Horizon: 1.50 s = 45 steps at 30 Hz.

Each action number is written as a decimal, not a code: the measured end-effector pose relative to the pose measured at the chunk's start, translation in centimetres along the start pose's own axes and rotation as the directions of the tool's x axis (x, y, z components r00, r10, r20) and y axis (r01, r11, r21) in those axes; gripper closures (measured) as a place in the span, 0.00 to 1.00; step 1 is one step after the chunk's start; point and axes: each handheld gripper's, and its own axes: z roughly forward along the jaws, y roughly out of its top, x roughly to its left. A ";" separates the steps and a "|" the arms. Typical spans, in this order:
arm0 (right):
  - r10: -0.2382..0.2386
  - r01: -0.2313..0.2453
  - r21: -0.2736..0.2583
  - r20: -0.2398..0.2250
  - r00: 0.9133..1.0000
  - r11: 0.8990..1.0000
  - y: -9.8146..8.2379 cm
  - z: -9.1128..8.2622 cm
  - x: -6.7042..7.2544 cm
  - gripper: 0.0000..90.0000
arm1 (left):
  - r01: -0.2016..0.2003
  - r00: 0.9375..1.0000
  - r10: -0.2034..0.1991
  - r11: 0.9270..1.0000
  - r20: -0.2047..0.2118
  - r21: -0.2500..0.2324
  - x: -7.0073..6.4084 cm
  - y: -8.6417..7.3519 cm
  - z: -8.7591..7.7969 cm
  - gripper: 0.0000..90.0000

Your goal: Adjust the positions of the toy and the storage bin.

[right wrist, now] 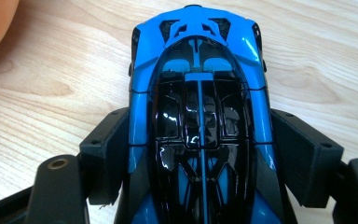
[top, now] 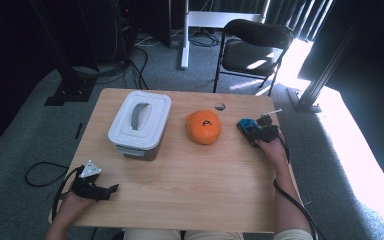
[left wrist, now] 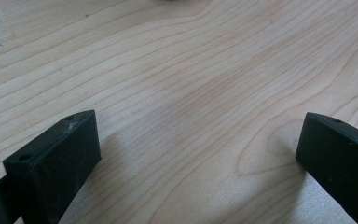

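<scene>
At the table's right edge: blue toy car (right wrist: 198,116) caught between the right gripper (top: 256,131) jaws, orange ball (top: 203,127) just to its left.

Near left, the left gripper (top: 96,187) rests released on bare wood, the white lidded box (top: 140,120) far of it. Rightward, the right gripper's jaws clasp the car's flanks. Its long axis runs along the jaws, pointing left and far toward the ball. The glossy, tapered body could likely squirt forward or twist out if the squeeze lands unevenly.

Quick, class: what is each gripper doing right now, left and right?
Left gripper: open, nothing between its jaws, over bare table.
Right gripper: closed on the blue toy car, a jaw against each side.
</scene>
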 end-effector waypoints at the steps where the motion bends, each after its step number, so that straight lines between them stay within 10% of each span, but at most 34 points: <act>1: 0.000 0.000 -0.008 0.001 1.000 1.000 -0.1 -0.4 0.0 0.29 | 0.000 1.000 0.000 1.000 0.000 0.000 0.0 0.0 0.0 0.00; 13: 0.052 -0.049 -0.064 0.049 0.997 0.997 -1.5 -5.0 0.2 0.29 | 0.000 1.000 0.000 1.000 0.000 0.000 0.0 0.0 0.0 0.00; 45: 0.220 -0.195 -0.152 0.175 0.960 0.969 -15.4 -11.9 2.7 0.29 | 0.003 1.000 -0.003 1.000 -0.002 0.000 0.0 0.0 0.0 0.00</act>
